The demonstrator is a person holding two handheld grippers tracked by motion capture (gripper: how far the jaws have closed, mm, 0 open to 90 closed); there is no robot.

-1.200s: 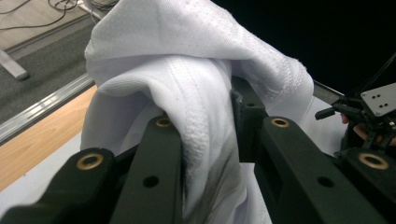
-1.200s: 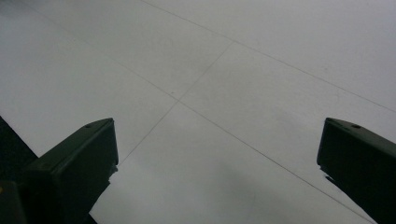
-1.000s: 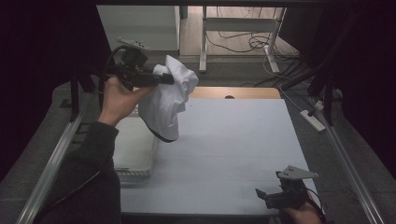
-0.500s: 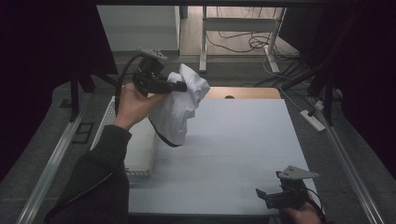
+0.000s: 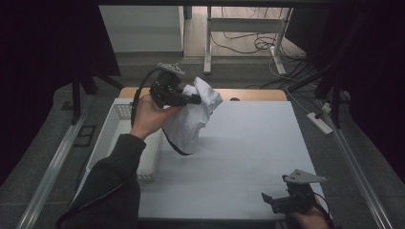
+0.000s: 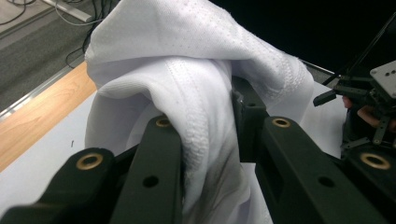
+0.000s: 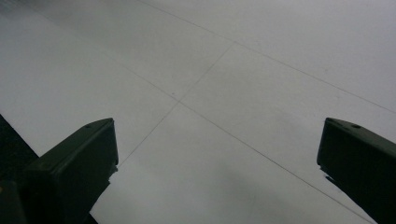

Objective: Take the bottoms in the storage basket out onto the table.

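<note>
- We see the left gripper (image 5: 195, 99) clenched on a bunched fold of the white garment (image 5: 193, 119) (the fabric is pinched between both black jaws)
- The garment hangs from it over the worktop's (image 5: 248, 143) far left part, beside the white basket (image 5: 119, 129) at the left edge
- Our right gripper (image 5: 267, 199) sits at the near right corner, jaws spread wide over bare surface, well apart from the garment

Left tool (image 5: 193, 99) clamped, right tool (image 5: 267, 200) agape.
</note>
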